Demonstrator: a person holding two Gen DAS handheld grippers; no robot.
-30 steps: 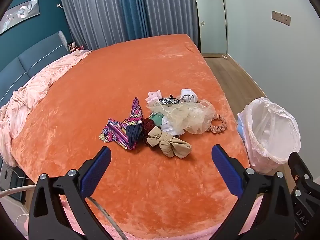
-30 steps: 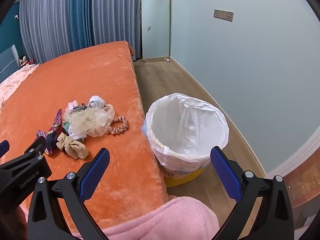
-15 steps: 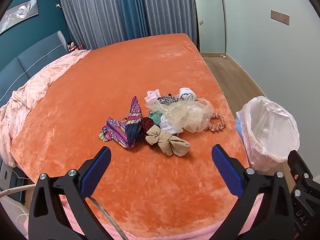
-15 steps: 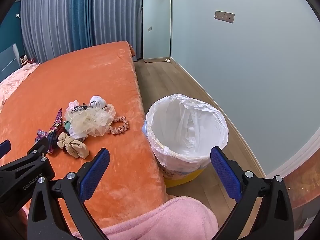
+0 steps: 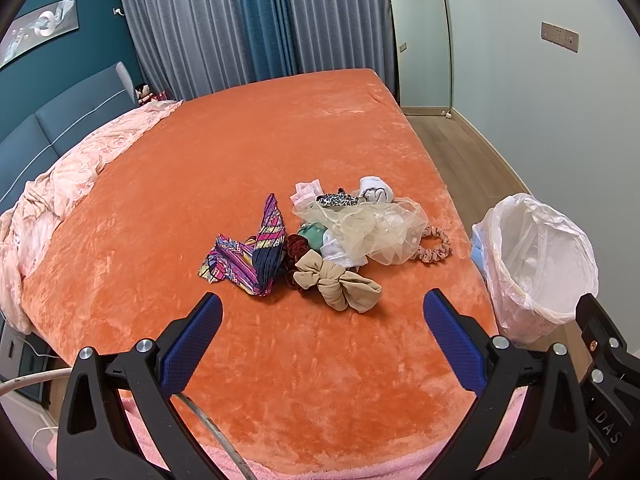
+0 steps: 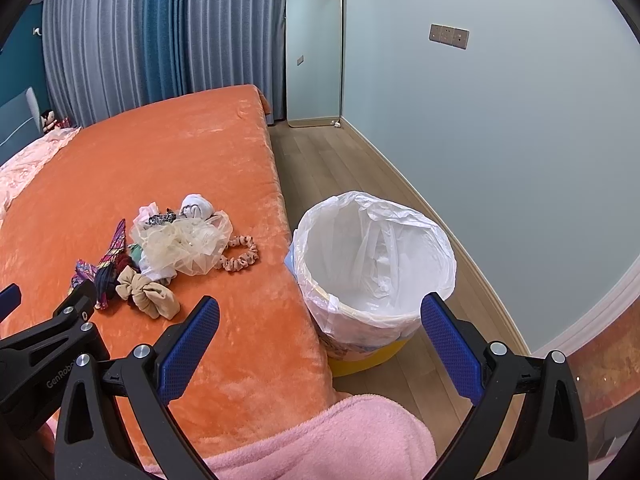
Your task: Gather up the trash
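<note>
The left gripper [image 5: 322, 332] is held wide open above the near part of the orange bed cover [image 5: 248, 152], and nothing is gripped between its blue pads [image 5: 192, 340]. Just ahead of its fingertips a small pile of items is seen on the cover: a beige fabric bow [image 5: 338, 280] nearest, a striped multicoloured cloth [image 5: 248, 256] ahead and to the left, a sheer cream tulle piece [image 5: 372, 232] beyond the bow, and a pink patterned scrunchie [image 5: 434, 246] ahead and to the right. A white rolled item [image 5: 374, 192] is seen at the far side of the pile.

The right gripper [image 6: 320, 330] is likewise spread fully, with nothing held. Directly ahead of it, between its fingers, the bin [image 6: 374, 272] is seen standing on the wooden floor [image 6: 320, 160] against the edge of the bed; it is lined with a white plastic bag. The pile lies ahead and to the left of this gripper. A pink fleece sleeve [image 6: 340, 440] is visible below it.
</note>
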